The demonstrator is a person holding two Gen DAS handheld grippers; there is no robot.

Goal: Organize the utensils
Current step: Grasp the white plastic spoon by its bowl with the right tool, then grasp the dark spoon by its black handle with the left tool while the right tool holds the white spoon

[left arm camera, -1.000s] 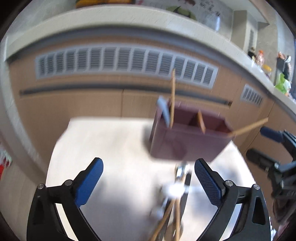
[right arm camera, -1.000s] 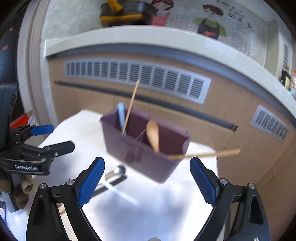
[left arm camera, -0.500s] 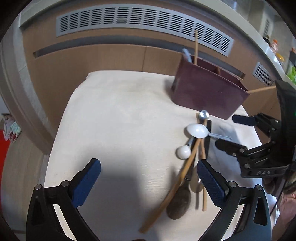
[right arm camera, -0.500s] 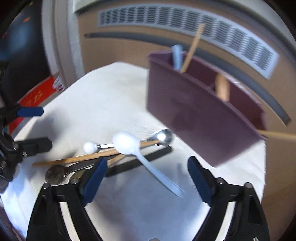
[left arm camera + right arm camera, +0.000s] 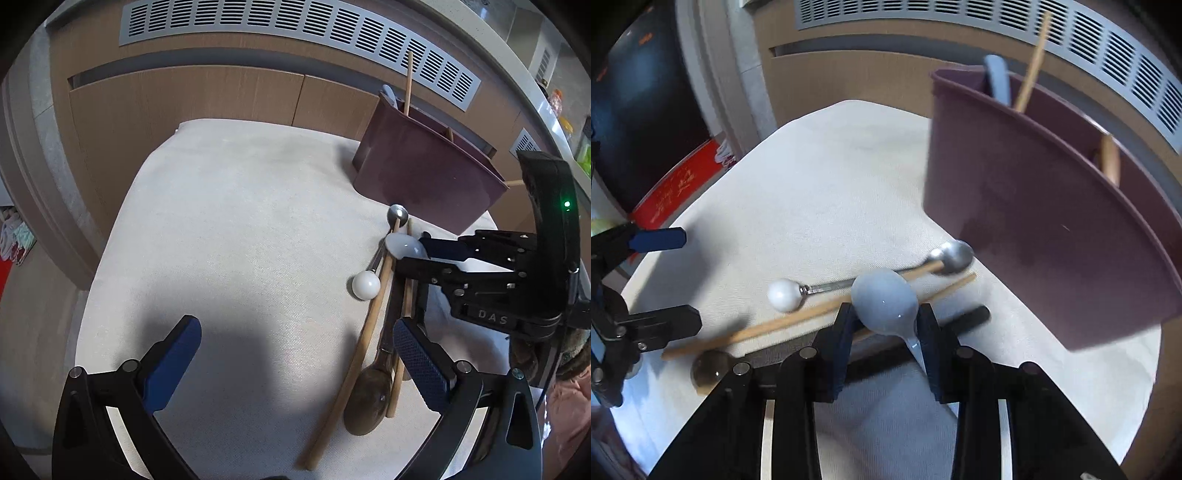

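Observation:
A maroon utensil holder (image 5: 424, 177) (image 5: 1052, 221) stands at the table's far right, with a blue utensil (image 5: 996, 79) and a chopstick (image 5: 1032, 62) in its left compartment and a wooden spoon (image 5: 1110, 158) in the right one. Loose utensils lie in front of it: a white plastic spoon (image 5: 884, 301) (image 5: 404, 246), a metal spoon with a white ball end (image 5: 849, 282) (image 5: 365, 284), chopsticks (image 5: 364, 325) and a dark wooden spoon (image 5: 369, 398). My right gripper (image 5: 884, 321) (image 5: 413, 254) has its fingers nearly closed around the white spoon's neck. My left gripper (image 5: 295, 354) is open and empty above the table.
The table is covered by a white cloth (image 5: 240, 240). Wooden cabinets with grey vents (image 5: 295, 26) stand behind it. A black flat utensil (image 5: 971, 317) lies under the pile. A red box (image 5: 676, 184) sits on the floor at the left.
My right gripper has dropped to the pile and closed most of the way around the white spoon. My left gripper has edged closer to the table and stayed open.

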